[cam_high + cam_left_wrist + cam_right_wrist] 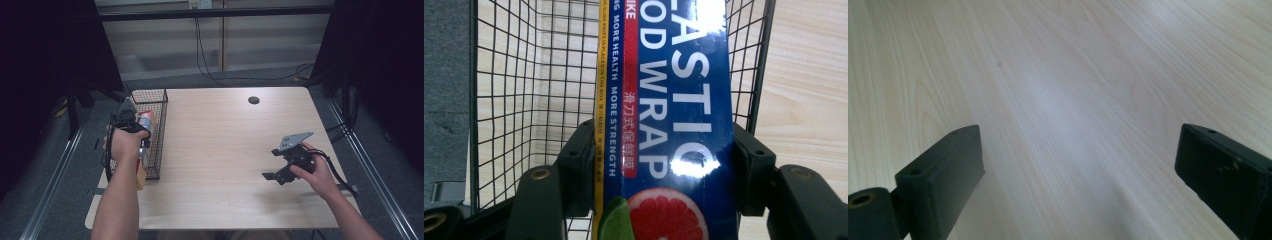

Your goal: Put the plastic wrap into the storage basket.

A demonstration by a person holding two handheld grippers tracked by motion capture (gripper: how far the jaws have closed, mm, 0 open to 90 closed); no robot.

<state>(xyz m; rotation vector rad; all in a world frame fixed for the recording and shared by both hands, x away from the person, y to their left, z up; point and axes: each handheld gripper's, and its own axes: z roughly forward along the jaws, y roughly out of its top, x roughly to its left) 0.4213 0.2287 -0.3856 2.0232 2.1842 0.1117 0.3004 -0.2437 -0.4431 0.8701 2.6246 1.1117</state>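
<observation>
Meanwhile, left gripper (659, 165) clamped on the blue food wrap box (674, 115), box held lengthwise inside the wire basket (524, 75) at the table's (225, 150) left edge, right gripper (1078, 170) spread wide, nothing gripped, kept above bare wood.

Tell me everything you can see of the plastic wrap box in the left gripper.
The plastic wrap box is a long, glossy blue carton that looks like cardboard, printed with white lettering, a yellow edge strip, a red band with Chinese characters, and a grapefruit slice and lime. The left gripper clamps it across its width, black fingers pressing both long sides. It hangs lengthwise over the black wire basket at the table's left edge.
</observation>
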